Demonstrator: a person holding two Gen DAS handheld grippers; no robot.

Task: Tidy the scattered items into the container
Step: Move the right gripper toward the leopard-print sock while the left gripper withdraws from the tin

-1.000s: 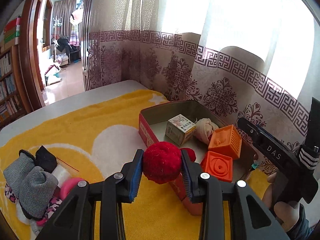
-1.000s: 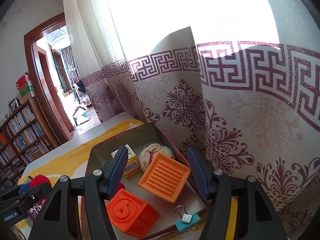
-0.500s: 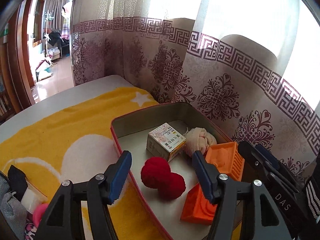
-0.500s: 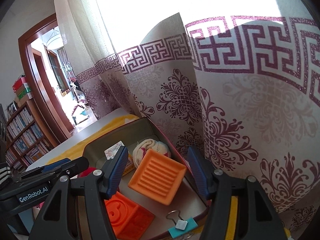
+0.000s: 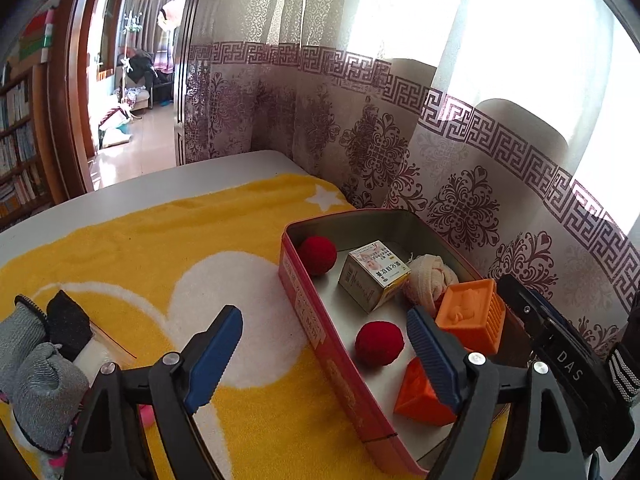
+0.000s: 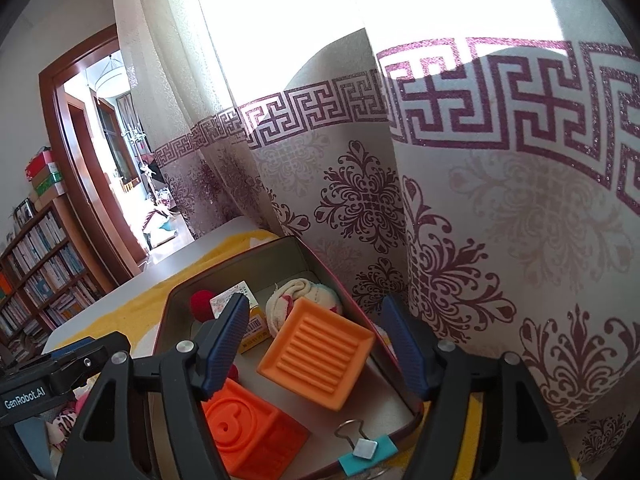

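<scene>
A red tin (image 5: 304, 312) stands on the yellow blanket (image 5: 160, 248) by the curtain. It holds two red pom-pom balls, one at the far corner (image 5: 317, 255) and one nearer (image 5: 379, 343), a small carton (image 5: 374, 276), a rolled cloth (image 5: 430, 280) and two orange blocks (image 5: 470, 320). My left gripper (image 5: 324, 360) is open and empty above the tin's near wall. My right gripper (image 6: 316, 344) is open and empty over the tin (image 6: 404, 400), above an orange block (image 6: 316, 352). A blue binder clip (image 6: 366, 450) lies in the tin's near corner.
Grey and black socks (image 5: 36, 356), a white packet (image 5: 96, 356) and a pink item (image 5: 146, 414) lie on the blanket at the left. The patterned curtain (image 5: 440, 168) hangs close behind the tin. A doorway and bookshelves (image 6: 44, 264) are far left.
My left gripper opened and let go of the red ball into the tin, then drew back toward the tin's near wall. The balls rolled apart. My right gripper barely moved.
</scene>
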